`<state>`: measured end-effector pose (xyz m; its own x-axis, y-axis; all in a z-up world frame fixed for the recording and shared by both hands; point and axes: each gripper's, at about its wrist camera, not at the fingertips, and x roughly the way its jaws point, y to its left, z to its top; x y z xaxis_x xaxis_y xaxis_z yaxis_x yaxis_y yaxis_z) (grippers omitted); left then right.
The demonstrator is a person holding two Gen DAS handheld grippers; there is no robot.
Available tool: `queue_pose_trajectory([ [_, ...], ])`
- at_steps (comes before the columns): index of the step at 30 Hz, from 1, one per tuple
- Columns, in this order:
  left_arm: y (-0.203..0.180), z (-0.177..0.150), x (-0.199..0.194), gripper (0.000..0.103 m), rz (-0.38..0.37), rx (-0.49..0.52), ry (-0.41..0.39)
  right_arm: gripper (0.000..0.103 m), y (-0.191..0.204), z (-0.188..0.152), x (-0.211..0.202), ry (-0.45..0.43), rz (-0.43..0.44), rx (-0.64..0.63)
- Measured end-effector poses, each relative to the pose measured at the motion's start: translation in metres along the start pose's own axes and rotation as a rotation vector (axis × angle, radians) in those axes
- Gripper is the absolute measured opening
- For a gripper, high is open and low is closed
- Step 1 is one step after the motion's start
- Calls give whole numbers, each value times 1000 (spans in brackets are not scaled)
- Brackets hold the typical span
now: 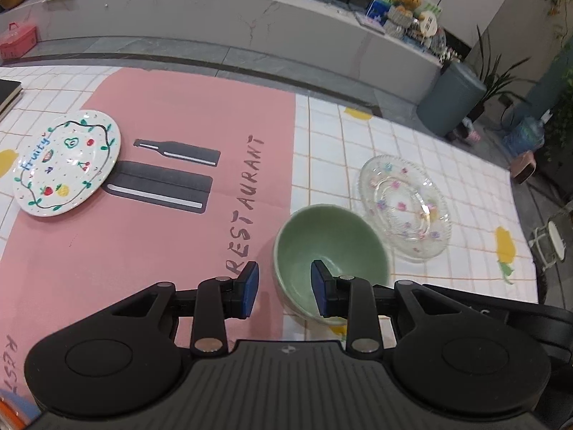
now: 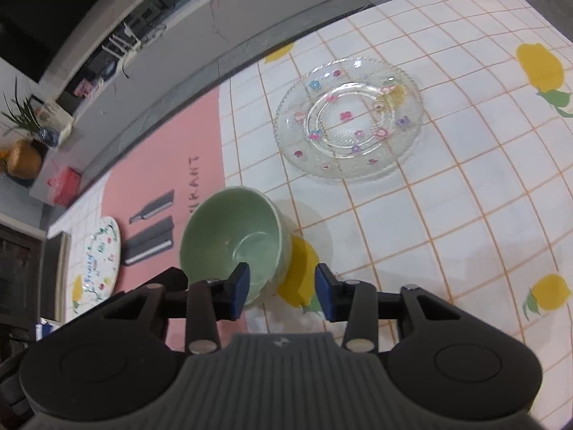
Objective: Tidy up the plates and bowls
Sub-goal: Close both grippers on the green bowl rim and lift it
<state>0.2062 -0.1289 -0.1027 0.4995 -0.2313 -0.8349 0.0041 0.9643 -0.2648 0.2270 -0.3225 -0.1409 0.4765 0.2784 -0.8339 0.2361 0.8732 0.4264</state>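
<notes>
A pale green bowl [image 1: 331, 247] [image 2: 232, 236] stands where the pink placemat meets the checked tablecloth. My left gripper [image 1: 285, 288] is open and straddles the bowl's near left rim, one finger over the inside and the other outside above the mat. My right gripper [image 2: 282, 292] is open across the bowl's right rim, its left finger over the inside and its right finger above the cloth. Neither pair of pads touches the wall. A clear glass plate [image 1: 404, 204] [image 2: 349, 118] with small flowers lies just beyond the bowl. A white painted plate [image 1: 66, 163] [image 2: 98, 261] lies at the far left.
The pink placemat [image 1: 161, 236] with printed bottle shapes covers the table's middle. A dark notebook [image 1: 7, 93] sits at the far left corner. The table's far edge [image 1: 429, 132] drops to the floor, where a grey bin [image 1: 451, 96] and a small stool [image 1: 548, 240] stand.
</notes>
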Motion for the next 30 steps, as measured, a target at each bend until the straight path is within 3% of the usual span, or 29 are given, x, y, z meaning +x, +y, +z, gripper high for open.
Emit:
queue_pose_trajectory([
  [7,0,7,22,35,24,12,43,30,4,5,18,32,-32,-16],
  [11,-2,8,31,35,35,21,57,20,1,6,21,34,-17,-6],
  [13,-2,9,34,31,33,11,65,15,2,6,21,34,-5,-5],
  [22,-5,12,44,8,75,33,74,14,2,8,28,42,-12,15],
  [30,-10,8,38,7,76,52,87,10,2,3,23,35,-51,23],
])
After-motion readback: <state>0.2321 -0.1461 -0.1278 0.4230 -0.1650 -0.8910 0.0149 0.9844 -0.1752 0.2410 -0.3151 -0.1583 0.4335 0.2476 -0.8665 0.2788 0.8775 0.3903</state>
